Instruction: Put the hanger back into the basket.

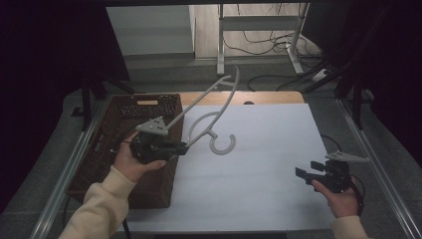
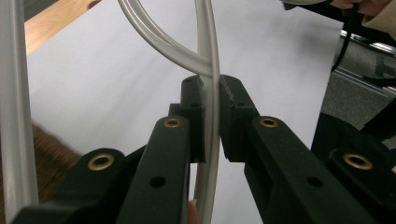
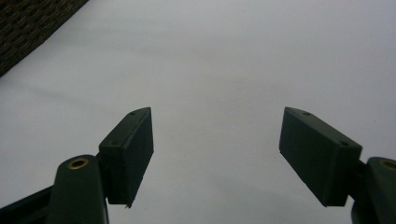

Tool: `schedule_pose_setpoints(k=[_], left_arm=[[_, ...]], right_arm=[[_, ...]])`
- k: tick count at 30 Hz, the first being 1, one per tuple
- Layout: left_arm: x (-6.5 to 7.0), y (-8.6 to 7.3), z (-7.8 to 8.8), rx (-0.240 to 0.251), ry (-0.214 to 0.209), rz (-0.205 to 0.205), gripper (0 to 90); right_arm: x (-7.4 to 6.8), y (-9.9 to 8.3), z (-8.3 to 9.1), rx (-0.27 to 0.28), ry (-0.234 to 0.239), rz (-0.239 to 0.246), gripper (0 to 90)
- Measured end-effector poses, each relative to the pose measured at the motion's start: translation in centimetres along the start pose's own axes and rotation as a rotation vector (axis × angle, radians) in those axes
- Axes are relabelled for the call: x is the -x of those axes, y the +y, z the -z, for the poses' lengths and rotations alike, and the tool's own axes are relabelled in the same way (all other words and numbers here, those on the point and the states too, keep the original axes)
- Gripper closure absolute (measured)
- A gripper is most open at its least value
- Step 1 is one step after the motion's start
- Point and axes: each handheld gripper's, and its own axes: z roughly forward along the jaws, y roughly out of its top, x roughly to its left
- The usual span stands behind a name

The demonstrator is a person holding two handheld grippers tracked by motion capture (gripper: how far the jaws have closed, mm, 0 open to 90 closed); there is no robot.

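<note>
Starting at the left of the high view: brown wicker basket [image 1: 99, 164] set at the left edge of the white table surface [image 1: 259, 169], long side running away from the person. Just right of the basket's near half, left gripper [image 1: 183, 147] held in the left hand [image 1: 130, 162] above the basket's right wall, jaws pointing right. Jaws pressed together on a thin bar of the grey plastic hanger [image 1: 211, 112] (bar pinched between the two pads [image 2: 196, 112] in the left gripper view, running up past them [image 2: 208, 70]). Hanger raised off the table, tilted, shoulders reaching up and away toward the far edge, hook [image 1: 222, 145] hanging low over the white surface near the table's middle. Further right, bare white surface. At the right near corner, right gripper [image 1: 308, 172] held in the right hand [image 1: 341, 199] low over the table, jaws spread wide, nothing between them; same spread seen in the right gripper view [image 3: 215, 154], pads well apart over bare white surface, a corner of the basket [image 3: 28, 28] at top left
</note>
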Motion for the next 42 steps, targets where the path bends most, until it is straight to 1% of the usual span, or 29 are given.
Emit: schedule_pose_setpoints(k=[7, 11, 14, 17, 23, 28, 35, 42], left_arm=[[-1.8, -2.6, 2.4, 0.006, 0.025, 0.054, 81.3], [-2.5, -4.0, 3.2, -0.005, 0.041, 0.065, 81.2], [-2.9, -4.9, 3.6, -0.009, 0.046, 0.083, 81.3], [-3.5, -5.8, 4.1, -0.013, 0.041, 0.103, 81.3], [-4.3, -7.3, 4.6, -0.029, 0.052, 0.129, 81.3], [-4.8, -8.4, 4.7, -0.042, 0.055, 0.146, 81.3], [-5.4, -9.4, 5.2, -0.061, 0.060, 0.161, 81.2], [-6.2, -10.6, 5.3, -0.081, 0.063, 0.187, 81.2]], right_arm=[[-0.1, 0.0, -0.3, -0.013, -0.002, 0.008, 26.0], [-0.2, 0.0, -0.4, -0.014, 0.005, 0.017, 25.7], [-0.3, 0.0, -0.5, -0.016, 0.008, 0.023, 25.5], [-0.3, 0.0, -0.5, -0.018, 0.008, 0.023, 25.5], [-0.3, 0.0, -0.6, -0.021, 0.005, 0.022, 25.5], [-0.3, 0.0, -0.6, -0.022, 0.004, 0.026, 25.5], [-0.3, -0.1, -0.7, -0.026, 0.004, 0.024, 25.5], [-0.3, -0.1, -0.7, -0.028, 0.001, 0.025, 25.5]])
